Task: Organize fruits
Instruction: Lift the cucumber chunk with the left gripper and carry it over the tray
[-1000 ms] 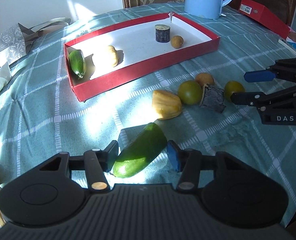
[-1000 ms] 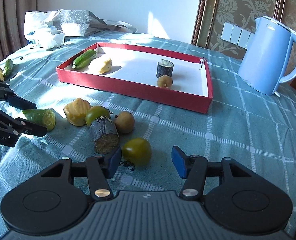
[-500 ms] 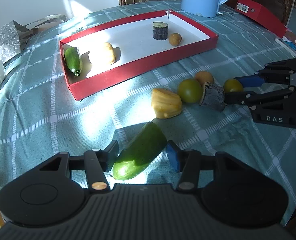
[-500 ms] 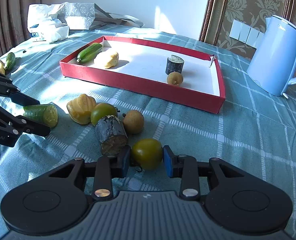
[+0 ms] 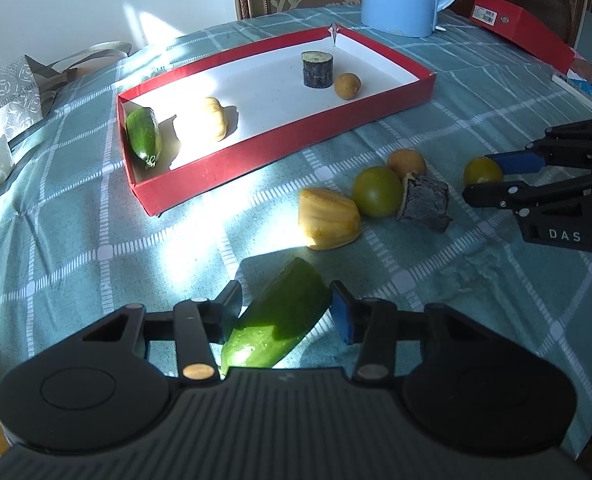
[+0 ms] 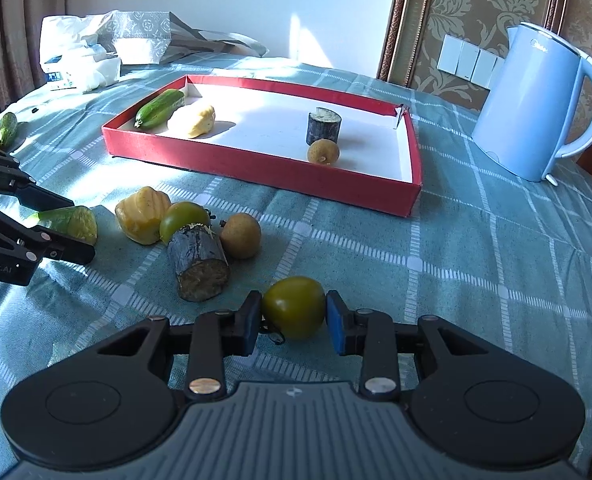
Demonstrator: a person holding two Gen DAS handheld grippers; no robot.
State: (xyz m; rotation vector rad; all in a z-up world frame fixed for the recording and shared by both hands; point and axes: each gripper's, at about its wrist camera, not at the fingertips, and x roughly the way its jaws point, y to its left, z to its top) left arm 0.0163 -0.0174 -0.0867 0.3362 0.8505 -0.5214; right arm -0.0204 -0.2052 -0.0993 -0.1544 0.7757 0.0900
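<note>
My left gripper (image 5: 284,312) is shut on a cut green cucumber piece (image 5: 276,320), which lies slanted between the jaws just over the cloth. My right gripper (image 6: 294,318) is shut on a green tomato (image 6: 294,306) and holds it just above the cloth. It also shows in the left wrist view (image 5: 495,180). The red tray (image 6: 256,168) holds a cucumber (image 6: 160,108), a yellow fruit (image 6: 194,120), a dark eggplant chunk (image 6: 323,126) and a small brown fruit (image 6: 323,151).
On the cloth between the grippers lie a yellow fruit (image 6: 142,220), another green tomato (image 6: 182,218), a dark eggplant chunk (image 6: 198,264) and a brown round fruit (image 6: 240,235). A blue kettle (image 6: 531,104) stands right of the tray. Bags (image 6: 96,52) lie at the far left.
My right gripper closed on the green tomato and lifted it slightly. My left gripper still grips the cucumber piece and has shifted a little towards the tray.
</note>
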